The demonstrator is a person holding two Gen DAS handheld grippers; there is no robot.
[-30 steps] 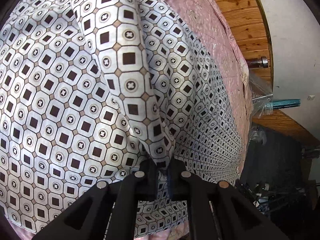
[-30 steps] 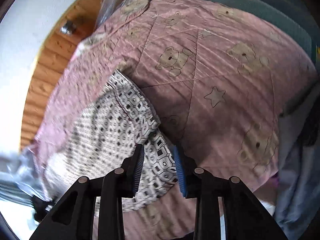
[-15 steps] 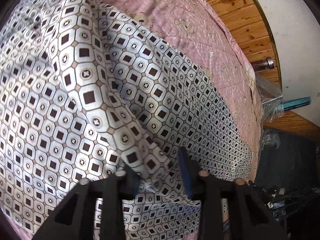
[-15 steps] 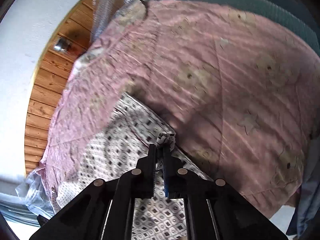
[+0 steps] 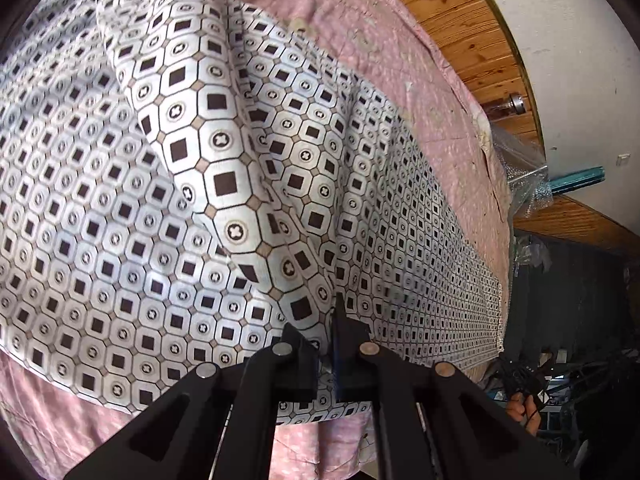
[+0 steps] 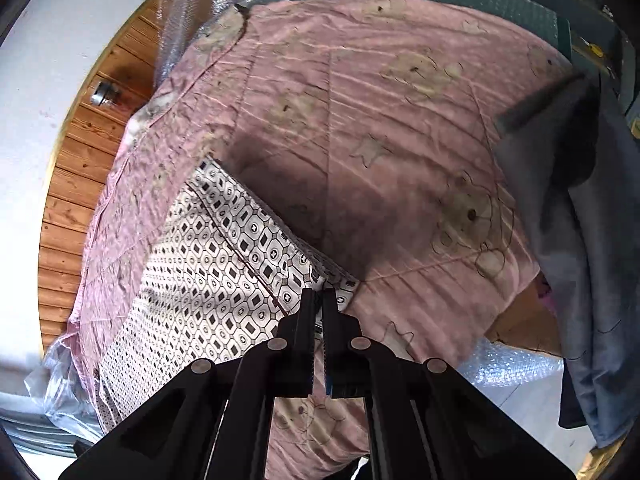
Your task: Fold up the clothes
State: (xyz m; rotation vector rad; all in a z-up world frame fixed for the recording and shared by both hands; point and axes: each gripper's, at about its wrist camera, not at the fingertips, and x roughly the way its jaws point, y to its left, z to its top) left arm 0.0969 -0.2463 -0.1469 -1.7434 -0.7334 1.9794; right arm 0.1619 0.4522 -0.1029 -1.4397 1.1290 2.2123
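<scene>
A white garment [image 5: 120, 208] printed with dark squares and octagons lies spread over a pink quilt [image 5: 360, 40]. In the left wrist view a raised fold of it runs down into my left gripper [image 5: 326, 336], which is shut on that fold. The right wrist view shows the same garment [image 6: 200, 272] lying flat to the left, and my right gripper [image 6: 319, 300] is shut on its near corner, slightly lifted off the pink quilt [image 6: 400, 140]. The pinched cloth hides the inner faces of both pairs of fingers.
A grey-blue cloth [image 6: 580, 280] hangs at the right of the quilt. Bubble wrap [image 6: 512, 368] and cardboard [image 6: 528, 328] lie below the quilt's edge. Wooden panelling [image 5: 460, 12] and a white wall [image 5: 580, 60] border the far side. Dark clutter [image 5: 580, 320] stands at the right.
My left gripper opened half a second ago and has now shut again on a fold of the garment. My right gripper shut on the corner and still holds it, drawn a little nearer.
</scene>
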